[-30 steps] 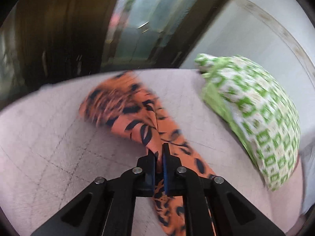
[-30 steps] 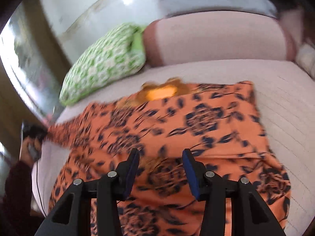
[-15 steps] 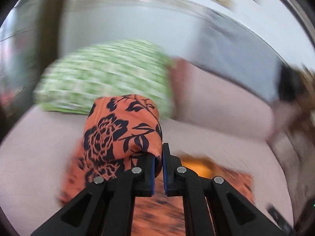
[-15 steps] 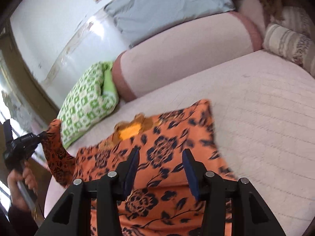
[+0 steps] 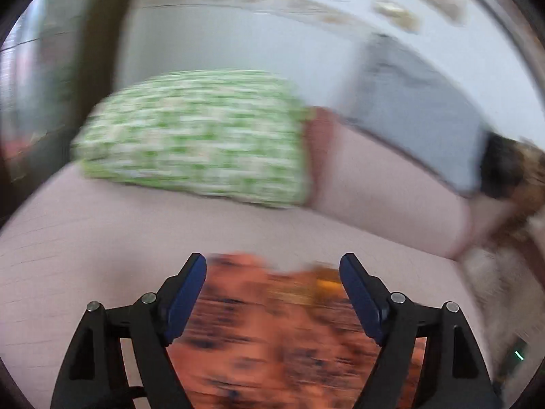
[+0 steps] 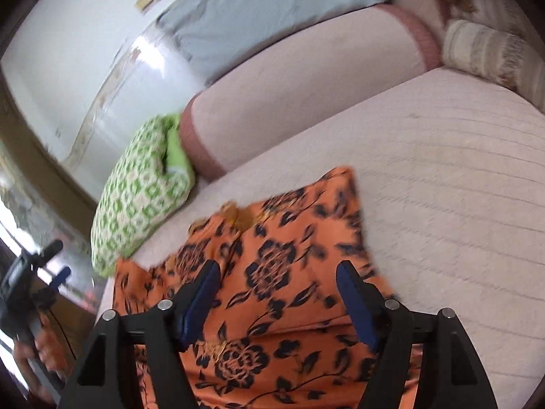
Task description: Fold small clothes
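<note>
An orange garment with black flowers (image 6: 272,272) lies on the pale pink quilted bed (image 6: 442,187), its left part folded over onto itself. My right gripper (image 6: 277,272) hovers over the garment with its jaws opening, and the pads touch no cloth. In the left wrist view the same garment (image 5: 272,334) is a blur below my left gripper (image 5: 272,272), whose jaws are opening wide with nothing pinched. The left gripper (image 6: 59,259) also shows at the left edge of the right wrist view, held by a hand (image 6: 44,344).
A green-and-white patterned pillow (image 6: 143,191) leans at the head of the bed beside a long pink bolster (image 6: 306,95). A grey-blue pillow (image 6: 259,10) stands behind, with a striped cream cushion (image 6: 490,51) at the far right. A white wall and a window frame close the left side.
My left gripper carried a fold of orange cloth up and over the garment, then let it go and spread wide. My right gripper's jaws widened and its view rolled.
</note>
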A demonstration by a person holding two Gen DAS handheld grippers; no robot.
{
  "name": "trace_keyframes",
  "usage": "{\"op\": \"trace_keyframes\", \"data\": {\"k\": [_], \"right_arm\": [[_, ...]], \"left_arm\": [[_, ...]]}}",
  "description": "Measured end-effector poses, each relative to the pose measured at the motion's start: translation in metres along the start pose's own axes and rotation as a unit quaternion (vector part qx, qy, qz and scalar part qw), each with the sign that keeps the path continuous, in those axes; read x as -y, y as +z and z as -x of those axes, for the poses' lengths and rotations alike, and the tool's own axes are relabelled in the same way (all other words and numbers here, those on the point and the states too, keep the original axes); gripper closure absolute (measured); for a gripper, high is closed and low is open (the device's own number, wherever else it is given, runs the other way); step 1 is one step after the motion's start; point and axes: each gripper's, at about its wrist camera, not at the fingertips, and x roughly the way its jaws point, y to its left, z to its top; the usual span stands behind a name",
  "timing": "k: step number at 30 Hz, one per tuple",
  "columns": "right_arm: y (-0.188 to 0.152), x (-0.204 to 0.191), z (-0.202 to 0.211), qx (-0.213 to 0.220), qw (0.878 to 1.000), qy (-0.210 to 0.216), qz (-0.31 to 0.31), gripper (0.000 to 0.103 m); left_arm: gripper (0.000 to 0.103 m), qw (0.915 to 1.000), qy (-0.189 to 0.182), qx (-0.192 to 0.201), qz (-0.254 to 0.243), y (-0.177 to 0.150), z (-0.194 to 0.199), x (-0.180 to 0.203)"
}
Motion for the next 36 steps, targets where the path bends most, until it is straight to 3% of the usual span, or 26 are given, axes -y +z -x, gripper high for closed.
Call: {"op": "trace_keyframes", "data": {"k": [2,6,9,14,17,18,19,20,23,27,30,32,36], "right_arm": [[-0.007,-0.020,-0.013,-0.023,0.999,-0.002,0.033,0.029],[-0.024,-0.058,-0.032,-0.048,0.992,-0.025,0.111,0.029],[-0.029,-0.097,-0.053,-0.057,0.978,-0.051,0.192,0.029],[-0.025,-0.156,-0.110,-0.101,0.947,-0.102,0.287,0.027],[-0.031,-0.173,-0.152,-0.133,0.916,-0.158,0.344,0.027],[-0.033,-0.173,-0.165,-0.147,0.906,-0.172,0.359,0.028],[-0.034,-0.170,-0.174,-0.153,0.905,-0.171,0.359,0.038],[-0.030,-0.166,-0.173,-0.148,0.913,-0.160,0.345,0.071],[-0.004,-0.144,-0.152,-0.130,0.942,-0.145,0.274,0.090],[0.023,-0.099,-0.096,-0.076,0.965,-0.139,0.211,0.092],[0.028,-0.053,-0.062,-0.066,0.977,-0.127,0.156,0.092],[0.022,-0.018,-0.045,-0.073,0.980,-0.136,0.128,0.091],[0.005,0.034,-0.019,-0.107,0.989,-0.093,0.040,0.090]], "left_arm": [[0.022,0.9979,0.060,-0.017,0.016,0.000,-0.014,-0.032],[0.022,0.9923,0.090,-0.078,0.036,-0.013,-0.047,-0.061],[0.022,0.9888,0.098,-0.111,0.023,-0.021,-0.063,-0.062],[0.022,0.9850,0.110,-0.133,0.006,-0.028,-0.075,-0.058],[0.022,0.9823,0.111,-0.151,-0.005,-0.034,-0.088,-0.055],[0.022,0.9808,0.114,-0.158,-0.009,-0.037,-0.091,-0.055],[0.022,0.9798,0.117,-0.162,-0.010,-0.038,-0.096,-0.055],[0.022,0.9783,0.119,-0.169,-0.011,-0.041,-0.100,-0.056],[0.022,0.9747,0.129,-0.183,-0.005,-0.046,-0.106,-0.063],[0.022,0.9702,0.148,-0.191,-0.015,-0.053,-0.112,-0.064],[0.022,0.9652,0.168,-0.198,-0.031,-0.059,-0.117,-0.061],[0.022,0.9624,0.178,-0.203,-0.036,-0.063,-0.120,-0.059],[0.022,0.9641,0.178,-0.193,-0.039,-0.062,-0.113,-0.054]]}}
